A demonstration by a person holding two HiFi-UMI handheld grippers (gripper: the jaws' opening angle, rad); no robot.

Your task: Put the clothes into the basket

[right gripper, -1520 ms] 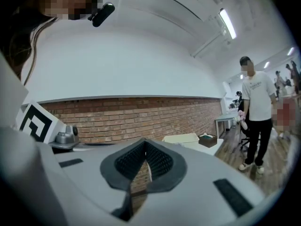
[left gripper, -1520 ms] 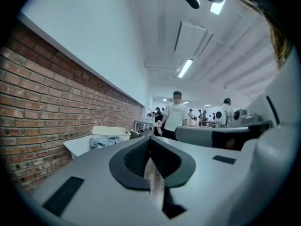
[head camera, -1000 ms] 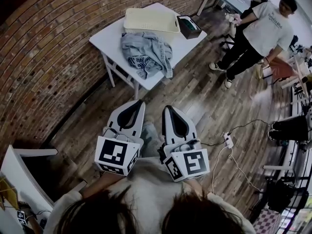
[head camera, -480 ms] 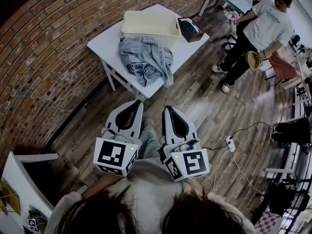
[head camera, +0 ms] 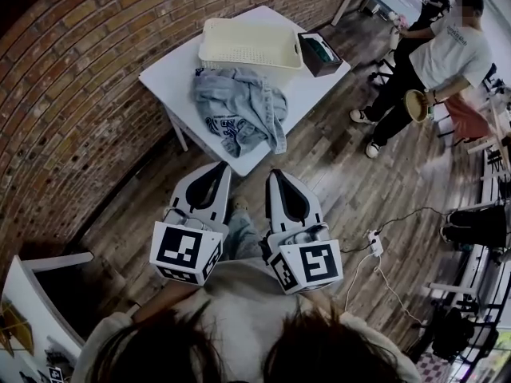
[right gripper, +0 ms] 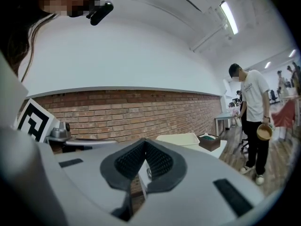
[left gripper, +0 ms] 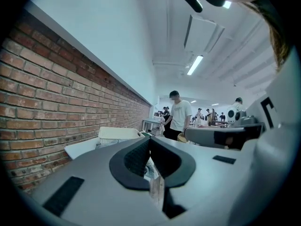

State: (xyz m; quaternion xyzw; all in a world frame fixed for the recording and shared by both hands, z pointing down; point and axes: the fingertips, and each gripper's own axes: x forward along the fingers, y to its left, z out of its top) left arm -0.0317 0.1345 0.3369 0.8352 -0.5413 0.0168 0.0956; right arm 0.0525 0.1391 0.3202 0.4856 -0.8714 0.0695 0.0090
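A crumpled grey-blue garment (head camera: 238,108) lies on the white table (head camera: 172,66), draped over its near edge. Behind it on the table stands a cream plastic basket (head camera: 249,41) (right gripper: 178,139) (left gripper: 115,134). Both grippers hang over the wooden floor, well short of the table. My left gripper (head camera: 224,167) (left gripper: 149,139) is shut with nothing between its pads. My right gripper (head camera: 275,174) (right gripper: 144,142) is beside it, also shut and empty.
A small dark box (head camera: 321,53) sits on the table's right end. A person in a white T-shirt (head camera: 431,62) holding a tan bowl stands to the right. A brick wall (head camera: 72,94) runs behind the table. A power strip and cable (head camera: 373,246) lie on the floor.
The table, garment and basket sit slightly lower and nearer in the head view. The person at the right has turned and holds a bowl. Both grippers stay shut.
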